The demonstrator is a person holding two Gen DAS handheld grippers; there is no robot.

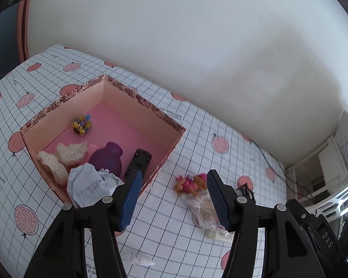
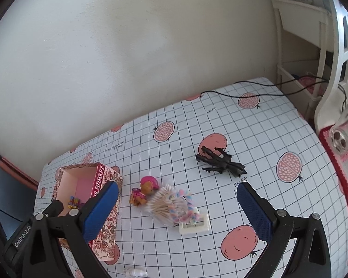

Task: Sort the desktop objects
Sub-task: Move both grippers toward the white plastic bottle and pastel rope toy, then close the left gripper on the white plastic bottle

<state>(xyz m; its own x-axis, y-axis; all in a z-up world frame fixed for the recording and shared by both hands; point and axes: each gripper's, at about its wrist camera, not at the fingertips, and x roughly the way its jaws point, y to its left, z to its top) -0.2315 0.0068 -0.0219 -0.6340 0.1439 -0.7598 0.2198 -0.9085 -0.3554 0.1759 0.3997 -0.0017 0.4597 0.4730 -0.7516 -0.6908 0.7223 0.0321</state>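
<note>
Two grippers, both empty, hung above the table (image 2: 255,125) between pickups. My left gripper (image 1: 174,199) stood part open with nothing between its pads; my right gripper (image 2: 177,210) gaped wide, also holding nothing.

Sorting looked partly done, by my read. The box (image 1: 174,125) already held a purple vase (image 1: 107,159), a black block (image 1: 139,161), lace (image 1: 65,155), crumpled paper (image 1: 90,185) and a small multicoloured bit (image 1: 82,125).

Left on the table were a toy pup (image 2: 143,191), a swab bag (image 2: 171,205) touching it, a white block (image 2: 194,225) under the bag's far end, a black clip (image 2: 220,162) well apart to the right, and a tiny vial (image 2: 134,273) at the near edge.

For the next move I'd pick the pup or the bag, both just beside the box. It called for lowering one claw, centring the pads on one item only, then closing. The bag was soft and slippery-looking and might drag the pup along.

Hard to read:
- The multicoloured bit was too small to identify.
- The black block could be a charger or a stand; I couldn't say.
- The left claw's pad hid part of the bag and the box's near corner.
- The vial was cut off at the frame bottom in the right view.
- The clear thing on the chair at far right was blurry.
</note>
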